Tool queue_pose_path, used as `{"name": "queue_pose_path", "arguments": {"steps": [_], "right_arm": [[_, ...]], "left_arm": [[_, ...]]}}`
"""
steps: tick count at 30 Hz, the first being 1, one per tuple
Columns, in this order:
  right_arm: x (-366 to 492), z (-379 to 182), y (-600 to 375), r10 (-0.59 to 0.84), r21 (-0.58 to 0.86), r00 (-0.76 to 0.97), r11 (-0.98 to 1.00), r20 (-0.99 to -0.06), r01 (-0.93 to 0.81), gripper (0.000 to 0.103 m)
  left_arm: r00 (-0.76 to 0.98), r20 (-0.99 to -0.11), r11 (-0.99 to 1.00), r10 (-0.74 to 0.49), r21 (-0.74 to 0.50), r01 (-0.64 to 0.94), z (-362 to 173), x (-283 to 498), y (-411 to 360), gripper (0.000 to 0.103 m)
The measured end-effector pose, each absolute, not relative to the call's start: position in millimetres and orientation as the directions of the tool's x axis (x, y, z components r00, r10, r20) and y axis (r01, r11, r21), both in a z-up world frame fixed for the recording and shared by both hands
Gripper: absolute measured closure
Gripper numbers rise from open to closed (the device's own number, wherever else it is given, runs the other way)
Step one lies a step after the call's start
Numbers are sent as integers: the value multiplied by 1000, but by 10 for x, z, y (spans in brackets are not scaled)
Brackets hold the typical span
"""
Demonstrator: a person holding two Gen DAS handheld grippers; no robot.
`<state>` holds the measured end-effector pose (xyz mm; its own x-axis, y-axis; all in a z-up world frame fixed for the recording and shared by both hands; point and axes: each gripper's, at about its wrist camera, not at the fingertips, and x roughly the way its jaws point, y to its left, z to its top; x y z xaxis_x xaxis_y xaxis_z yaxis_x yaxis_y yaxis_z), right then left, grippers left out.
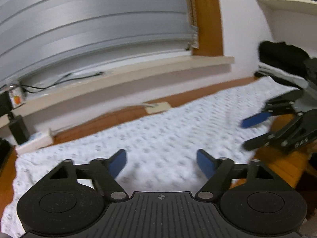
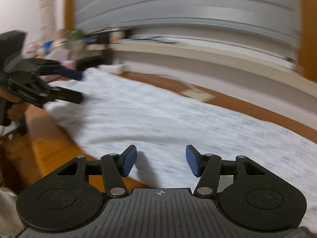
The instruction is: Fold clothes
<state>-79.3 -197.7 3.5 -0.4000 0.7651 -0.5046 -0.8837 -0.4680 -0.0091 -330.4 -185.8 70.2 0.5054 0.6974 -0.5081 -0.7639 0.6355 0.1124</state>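
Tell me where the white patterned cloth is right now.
The white patterned cloth lies spread flat on the wooden surface below the windowsill, straight ahead of both open tools; in the right wrist view it fills the middle, under the right tool.

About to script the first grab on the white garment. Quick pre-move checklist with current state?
1. Left gripper open, nothing held: ok.
2. Right gripper open, nothing held: ok.
3. White garment spread flat on the wooden surface: ok.
4. Grippers apart from each other, no clash: ok.
5. Fingers touching the cloth: cannot tell, both views are motion-blurred.
6. Which garment edge or corner to grab: cannot tell, no seams or sleeves distinguishable.
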Motion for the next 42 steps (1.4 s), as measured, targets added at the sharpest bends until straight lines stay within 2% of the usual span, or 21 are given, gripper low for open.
{"name": "queue_pose_path", "arguments": {"steps": [2,5,8,10,11,14,19,22,28,36,37,39,40,42], "right_arm": [[-1012,61,-2017,745,-21,-446,-523,-496,-852,48],[-1239,102,-2073,708,-39,-498,-593,-501,-805,48],[-1408,77,-2099,678,-78,-519,-643,-520,-762,50],[-1492,35,-2101,672,-123,-508,-660,-540,-742,67],[-1514,24,-2077,672,-141,-499,-661,-547,-737,87],[-1492,112,-2031,688,-156,-499,-655,-527,-739,98],[-1317,479,-1899,734,-114,-521,-619,-436,-777,99],[-1195,648,-1754,741,-70,-532,-607,-410,-791,100],[-1096,679,-1456,743,-11,-521,-578,-419,-816,100],[-961,571,-1521,775,22,-481,-519,-410,-855,94],[-931,567,-1569,775,23,-481,-519,-409,-855,93],[-905,535,-1682,768,4,-485,-532,-418,-847,80],[-914,498,-1732,758,-10,-487,-544,-434,-839,76],[-956,404,-1802,749,-47,-472,-553,-465,-832,73]], "left_arm": [[501,-509,635,700,122,-763,680,-3304,-1921,41],[497,-510,629,702,117,-769,660,-3334,-1966,49],[502,-507,633,701,116,-765,660,-3379,-2014,49],[506,-504,635,700,115,-764,667,-3390,-2045,49],[508,-501,636,701,116,-763,673,-3390,-2064,48],[514,-487,638,706,123,-760,709,-3384,-2131,40],[518,-473,647,712,157,-746,740,-3302,-2121,33],[502,-470,640,726,194,-744,731,-3220,-2002,33],[469,-462,623,752,267,-735,712,-3056,-1764,42],[409,-479,585,776,307,-750,651,-2993,-1355,43],[410,-488,587,771,295,-754,636,-3010,-1309,43],[408,-491,582,770,277,-765,618,-3049,-1276,43],[408,-491,579,769,268,-770,610,-3069,-1265,43],[418,-485,578,768,247,-778,616,-3107,-1307,43]]}}
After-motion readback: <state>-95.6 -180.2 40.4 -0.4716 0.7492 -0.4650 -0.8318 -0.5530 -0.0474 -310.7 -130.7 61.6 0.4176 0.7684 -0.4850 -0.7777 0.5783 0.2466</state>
